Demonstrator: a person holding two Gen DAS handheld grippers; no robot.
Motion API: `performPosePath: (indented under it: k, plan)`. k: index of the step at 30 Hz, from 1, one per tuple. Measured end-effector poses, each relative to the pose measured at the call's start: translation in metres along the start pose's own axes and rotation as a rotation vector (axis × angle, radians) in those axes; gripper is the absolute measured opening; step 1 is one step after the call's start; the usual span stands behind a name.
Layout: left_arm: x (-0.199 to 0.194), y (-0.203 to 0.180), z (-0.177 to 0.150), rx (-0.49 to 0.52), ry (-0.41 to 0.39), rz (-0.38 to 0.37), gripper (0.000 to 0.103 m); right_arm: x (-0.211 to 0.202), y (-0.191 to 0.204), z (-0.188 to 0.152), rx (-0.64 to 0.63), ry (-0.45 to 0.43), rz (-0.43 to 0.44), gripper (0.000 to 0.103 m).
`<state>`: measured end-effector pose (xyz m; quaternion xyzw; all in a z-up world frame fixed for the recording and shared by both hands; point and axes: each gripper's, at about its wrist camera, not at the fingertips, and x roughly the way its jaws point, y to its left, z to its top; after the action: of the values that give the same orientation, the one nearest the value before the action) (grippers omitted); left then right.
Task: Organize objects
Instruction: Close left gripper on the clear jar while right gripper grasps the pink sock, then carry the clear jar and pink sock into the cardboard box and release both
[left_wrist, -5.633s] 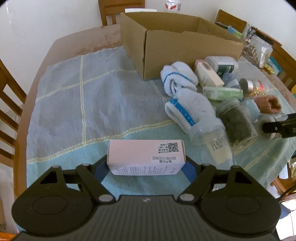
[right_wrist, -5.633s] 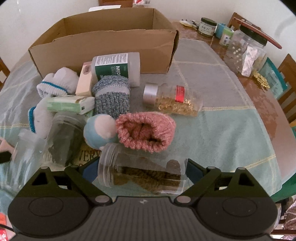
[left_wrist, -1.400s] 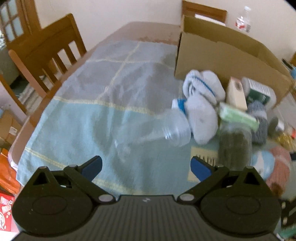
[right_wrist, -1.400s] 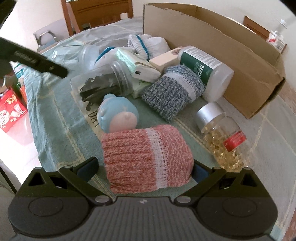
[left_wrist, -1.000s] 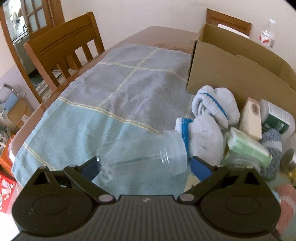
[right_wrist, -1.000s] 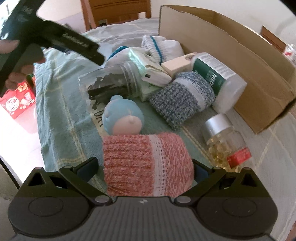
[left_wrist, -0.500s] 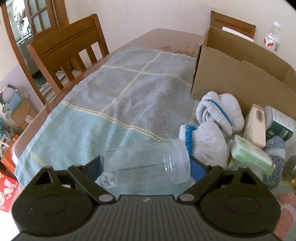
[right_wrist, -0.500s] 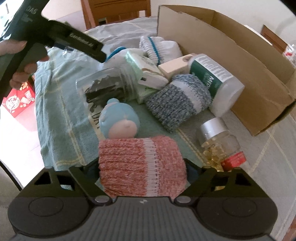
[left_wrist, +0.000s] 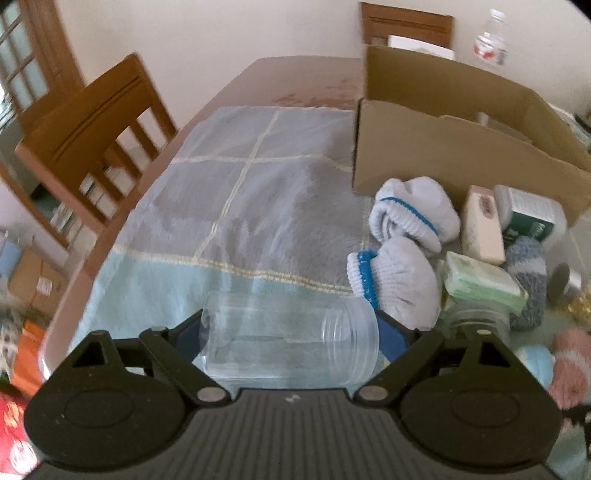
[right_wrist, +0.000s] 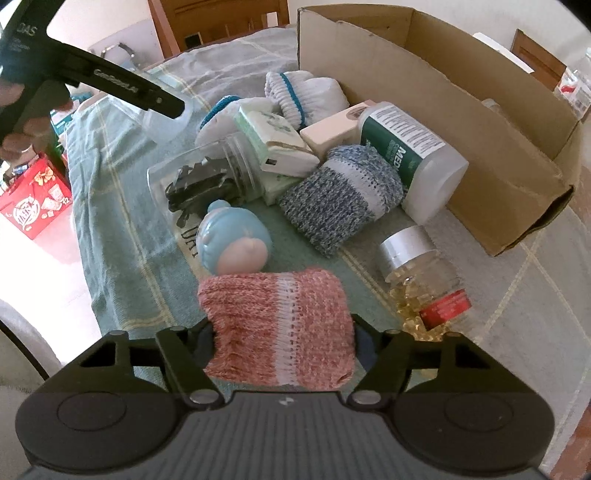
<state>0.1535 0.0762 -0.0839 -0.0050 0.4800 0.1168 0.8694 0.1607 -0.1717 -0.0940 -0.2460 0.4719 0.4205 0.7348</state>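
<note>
A clear empty plastic jar lies crosswise between the blue pads of my left gripper. Its jaws are closing on it, and the jar hangs just above the blue-grey cloth. A folded pink knit sock sits between the fingers of my right gripper; these jaws are closing too and squeeze the sock narrower. An open cardboard box stands behind the pile, also in the right wrist view as the box. The left gripper's black finger reaches in from the upper left there, held by a hand.
Before the box lie white socks, a blue-grey sock, a white bottle with a green label, a capsule bottle, a blue toy, a jar of dark pieces and small packs. A wooden chair stands at the table's left.
Both grippers went from wide open to closed on their things: the left on the clear jar, the right on the pink sock. Both rose a little with them.
</note>
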Motion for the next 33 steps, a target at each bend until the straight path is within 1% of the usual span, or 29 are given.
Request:
performPosePath:
  k: [5, 10, 13, 15, 20, 24, 27, 30, 33]
  plan:
    - [-0.015, 0.002, 0.017, 0.076, 0.002, -0.057, 0.091, -0.002, 0.003, 0.01, 0.007, 0.002, -0.005, 0.074]
    - [-0.032, -0.007, 0.036, 0.188, -0.032, -0.095, 0.091, -0.016, -0.006, 0.019, 0.059, -0.014, 0.011, 0.074]
    - [-0.04, -0.013, 0.051, 0.229, -0.047, -0.138, 0.091, -0.03, -0.013, 0.029, 0.084, -0.036, 0.01, 0.074]
    - [-0.046, -0.017, 0.061, 0.249, -0.067, -0.171, 0.091, -0.042, -0.018, 0.037, 0.095, -0.058, -0.002, 0.074]
    - [-0.058, -0.031, 0.095, 0.303, -0.151, -0.222, 0.091, -0.069, -0.034, 0.065, 0.119, -0.138, -0.066, 0.074]
    - [-0.057, -0.046, 0.126, 0.327, -0.208, -0.246, 0.091, -0.095, -0.056, 0.091, 0.149, -0.208, -0.104, 0.074]
    - [-0.052, -0.057, 0.146, 0.334, -0.238, -0.252, 0.091, -0.103, -0.07, 0.11, 0.155, -0.237, -0.143, 0.074]
    - [-0.04, -0.066, 0.163, 0.34, -0.241, -0.263, 0.091, -0.1, -0.083, 0.128, 0.156, -0.25, -0.183, 0.074]
    - [-0.023, -0.072, 0.173, 0.327, -0.22, -0.261, 0.091, -0.092, -0.099, 0.144, 0.181, -0.242, -0.203, 0.074]
